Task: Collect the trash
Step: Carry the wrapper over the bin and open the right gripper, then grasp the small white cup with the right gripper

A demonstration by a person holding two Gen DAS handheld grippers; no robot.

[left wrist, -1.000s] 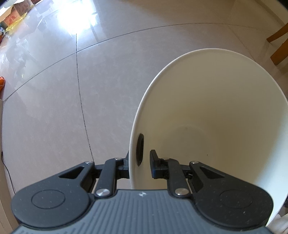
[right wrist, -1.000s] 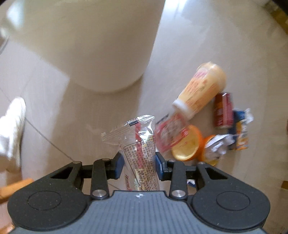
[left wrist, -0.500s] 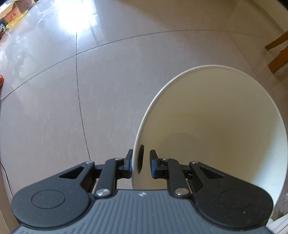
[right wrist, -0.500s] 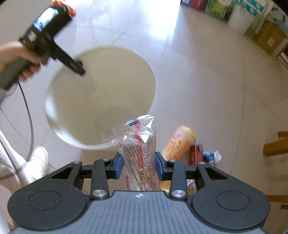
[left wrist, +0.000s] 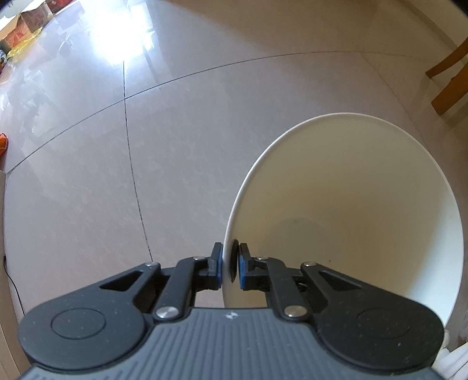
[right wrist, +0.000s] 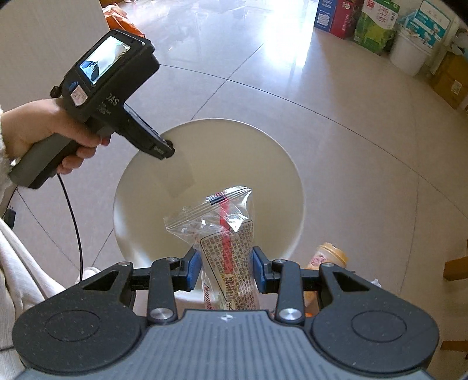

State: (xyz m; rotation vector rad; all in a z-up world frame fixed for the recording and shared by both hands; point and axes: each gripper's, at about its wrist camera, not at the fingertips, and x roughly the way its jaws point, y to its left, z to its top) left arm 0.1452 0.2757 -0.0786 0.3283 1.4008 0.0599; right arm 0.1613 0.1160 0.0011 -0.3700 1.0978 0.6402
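Note:
A cream-white round bin [left wrist: 365,181] stands on the tiled floor. My left gripper [left wrist: 228,270] is shut on its rim, one finger outside the wall and one inside. From the right wrist view the same bin [right wrist: 152,204] lies below, with the left gripper [right wrist: 168,150] clamped on its upper-left rim, held by a hand [right wrist: 44,128]. My right gripper [right wrist: 226,270] is shut on a clear plastic wrapper [right wrist: 225,231] with red print, held above the bin's near edge. The bin's inside looks bare.
More trash lies on the floor right of the bin: a yellow cup [right wrist: 327,257] partly behind my right fingers. Boxes [right wrist: 365,20] and a white bucket [right wrist: 409,49] line the far wall. Wooden chair legs [left wrist: 450,81] stand at the right.
My right gripper has risen with the wrapper from beside the bin to above its near rim. The left gripper has closed tighter on the rim and the bin looks farther below.

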